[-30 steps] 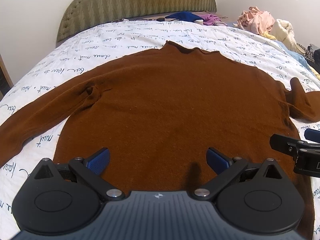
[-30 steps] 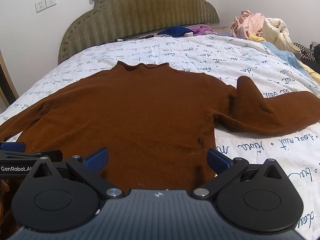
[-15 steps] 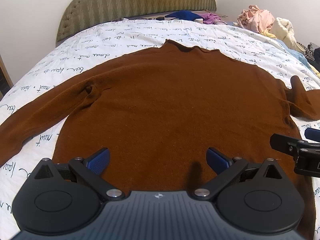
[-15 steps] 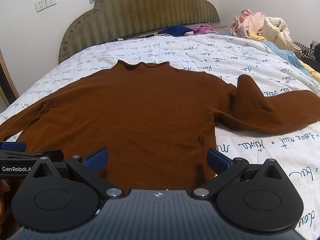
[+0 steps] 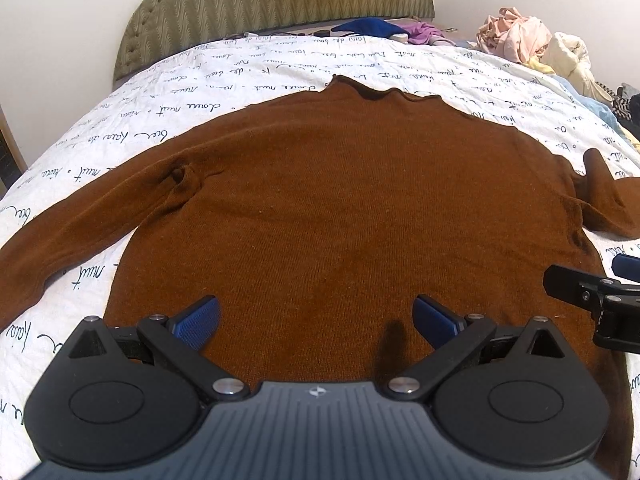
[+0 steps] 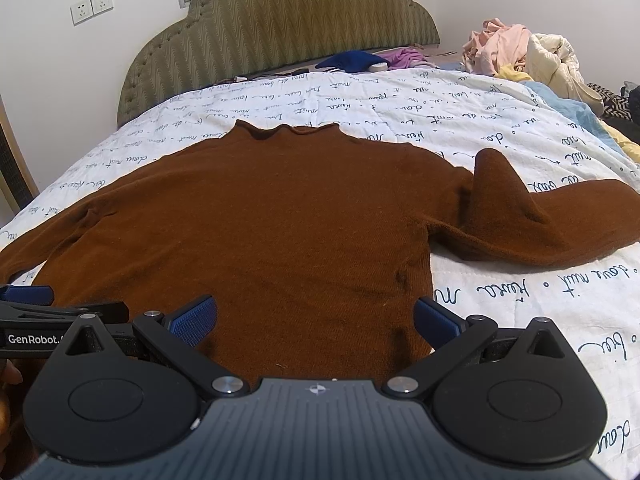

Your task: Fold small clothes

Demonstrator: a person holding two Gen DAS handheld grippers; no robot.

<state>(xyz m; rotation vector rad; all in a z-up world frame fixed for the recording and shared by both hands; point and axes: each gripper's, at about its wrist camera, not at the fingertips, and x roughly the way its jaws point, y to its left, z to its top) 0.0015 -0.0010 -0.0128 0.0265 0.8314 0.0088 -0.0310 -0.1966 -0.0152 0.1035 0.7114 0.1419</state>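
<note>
Soft, limp brown knitted sweater [image 5: 352, 200] on the bed: pinch its near hem; left claw [image 5: 316, 318] and right claw [image 6: 316, 318] gape apart.

Two fisheye views from low at the foot of the bed [image 5: 280, 68], each looking forward past its own spread fingers toward the green headboard [image 6: 288, 32]. The left wrist camera sits close over the near hem of the brown sweater [image 5: 340, 200], left of centre; the right wrist camera sits beside it, further right. Both share the sweater, headboard and heaped clothes [image 6: 516, 52]; each catches the other gripper at its frame edge.
</note>
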